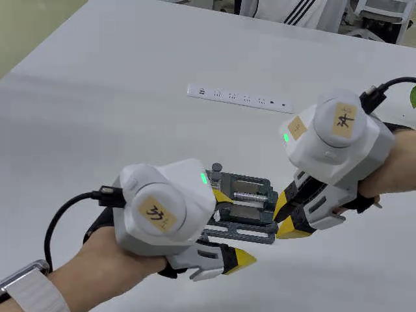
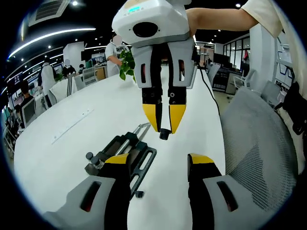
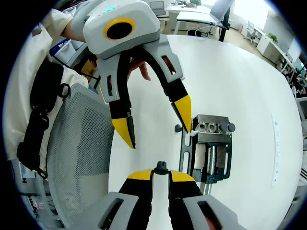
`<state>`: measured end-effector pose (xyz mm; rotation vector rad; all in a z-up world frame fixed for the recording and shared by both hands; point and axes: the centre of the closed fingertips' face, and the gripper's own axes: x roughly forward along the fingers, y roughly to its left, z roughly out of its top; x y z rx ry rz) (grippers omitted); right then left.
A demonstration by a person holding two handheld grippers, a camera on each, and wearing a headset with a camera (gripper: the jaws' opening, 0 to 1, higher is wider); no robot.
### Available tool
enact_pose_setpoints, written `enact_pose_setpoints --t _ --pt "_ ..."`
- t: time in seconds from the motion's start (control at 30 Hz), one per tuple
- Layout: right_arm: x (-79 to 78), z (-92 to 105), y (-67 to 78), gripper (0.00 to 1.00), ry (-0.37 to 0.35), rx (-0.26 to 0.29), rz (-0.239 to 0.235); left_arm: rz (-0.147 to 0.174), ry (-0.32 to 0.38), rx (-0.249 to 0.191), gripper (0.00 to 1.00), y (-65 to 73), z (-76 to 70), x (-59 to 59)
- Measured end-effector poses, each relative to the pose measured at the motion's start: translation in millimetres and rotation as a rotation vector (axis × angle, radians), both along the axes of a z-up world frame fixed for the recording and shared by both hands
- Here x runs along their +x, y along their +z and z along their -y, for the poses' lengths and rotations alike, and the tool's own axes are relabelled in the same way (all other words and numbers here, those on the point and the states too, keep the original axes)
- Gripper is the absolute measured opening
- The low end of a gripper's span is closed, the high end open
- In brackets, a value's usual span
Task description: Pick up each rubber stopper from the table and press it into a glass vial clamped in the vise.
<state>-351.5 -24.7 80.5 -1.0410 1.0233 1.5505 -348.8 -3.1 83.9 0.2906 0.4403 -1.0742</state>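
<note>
1. Progress: one black rubber stopper [image 2: 164,134] is off the table [image 1: 130,97] and pinched at the fingertips of the right gripper [image 2: 164,127]. It is not yet in a vial.
2. The vise [image 3: 211,153] lies flat on the table between the two grippers. The glass vials [image 3: 211,127] are clamped in a short row between its jaws.
3. In the right gripper view the vial mouths look like clear rings, so I judge them unstoppered, but they are too small to be sure.
4. A small dark piece [image 3: 178,128] sits on the table just beside the vise base. I cannot tell whether it is another stopper or a vise part.
5. What is left, as I judge it, is carrying the held stopper over a vial mouth and pressing it in. The same follows for any stoppers remaining.
6. Right gripper pose: it comes in from the person's right with its jaws clamped on the stopper. In the left gripper view its tips point steeply down, with the stopper low over the table near the vise's screw end, away from the vials.
7. Left gripper [image 3: 157,127] pose: it reaches in from the lower left with its jaws spread wide and nothing between them. Its yellow tips are close to the vial end of the vise.
8. A white power strip [image 1: 237,98] lies well beyond the vise.
</note>
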Motion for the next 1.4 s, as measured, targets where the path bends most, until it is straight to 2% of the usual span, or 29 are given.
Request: enact_pose_setpoints --t 0.3,0.57,0.7,1.03,1.4 --pt "-5.5 1.0 -0.8 0.06 0.044 -0.036 -0.003 -0.013 -0.055 0.008 0.27 -2.3 17.1 1.3" --pt "-10.5 0.7 -2.9 0.06 0.07 -0.047 -0.013 -0.014 -0.096 0.015 0.14 -4.8 23.0 -2.7" --pt "-12.5 -0.1 -3.5 0.06 0.079 -0.049 -0.017 -0.014 -0.106 0.017 0.11 -4.1 27.8 -6.9" --pt "-17.1 -0.6 -6.2 0.07 0.101 -0.057 -0.031 -0.022 -0.121 0.023 0.05 -4.5 28.4 -9.7" --pt "-18.5 -1.2 -6.1 0.06 0.11 -0.067 -0.028 -0.023 -0.129 0.027 0.05 -4.7 27.5 -9.9"
